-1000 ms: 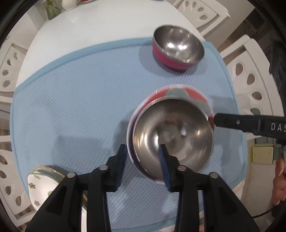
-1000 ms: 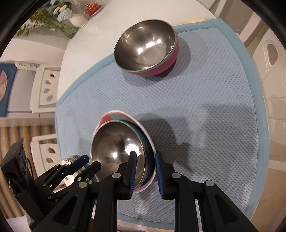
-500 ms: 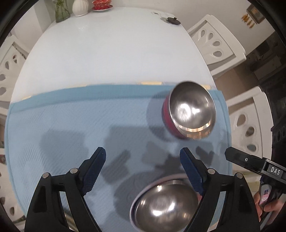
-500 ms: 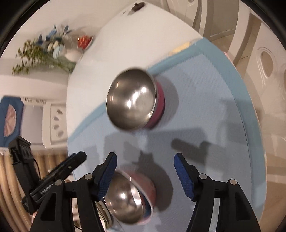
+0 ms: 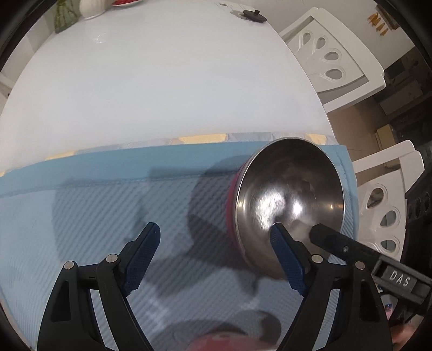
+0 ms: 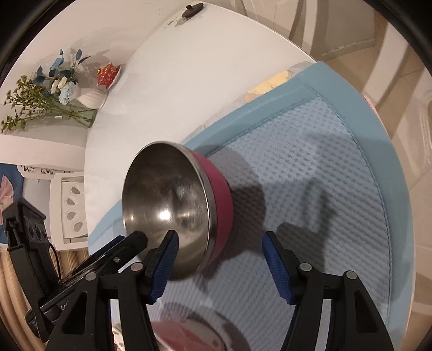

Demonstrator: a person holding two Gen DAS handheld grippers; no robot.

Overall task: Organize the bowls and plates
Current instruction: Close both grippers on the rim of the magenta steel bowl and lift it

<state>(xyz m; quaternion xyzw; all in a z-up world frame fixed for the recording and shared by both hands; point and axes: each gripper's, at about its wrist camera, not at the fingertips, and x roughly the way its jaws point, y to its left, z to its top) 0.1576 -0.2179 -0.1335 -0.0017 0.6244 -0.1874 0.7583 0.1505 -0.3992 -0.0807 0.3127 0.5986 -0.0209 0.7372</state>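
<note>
A steel bowl with a pink outside (image 5: 290, 205) sits near the far edge of the blue mat (image 5: 108, 205); it also shows in the right wrist view (image 6: 172, 213). My left gripper (image 5: 216, 259) is open and empty, its right finger over the bowl's near rim. My right gripper (image 6: 221, 262) is open and empty, its left finger at the bowl's near rim. The red edge of the stacked plate and bowl (image 5: 221, 343) shows at the bottom, also in the right wrist view (image 6: 183, 334).
The white round table (image 5: 162, 81) extends beyond the mat. White chairs (image 5: 334, 56) stand to the right. A vase of flowers (image 6: 67, 89), a red dish (image 6: 108, 74) and a small black lid (image 6: 193, 9) sit at the far side.
Both grippers opened, let go of the stacked bowl and plate, and moved forward to the pink bowl, which now looms close. The stack has dropped to the bottom edge.
</note>
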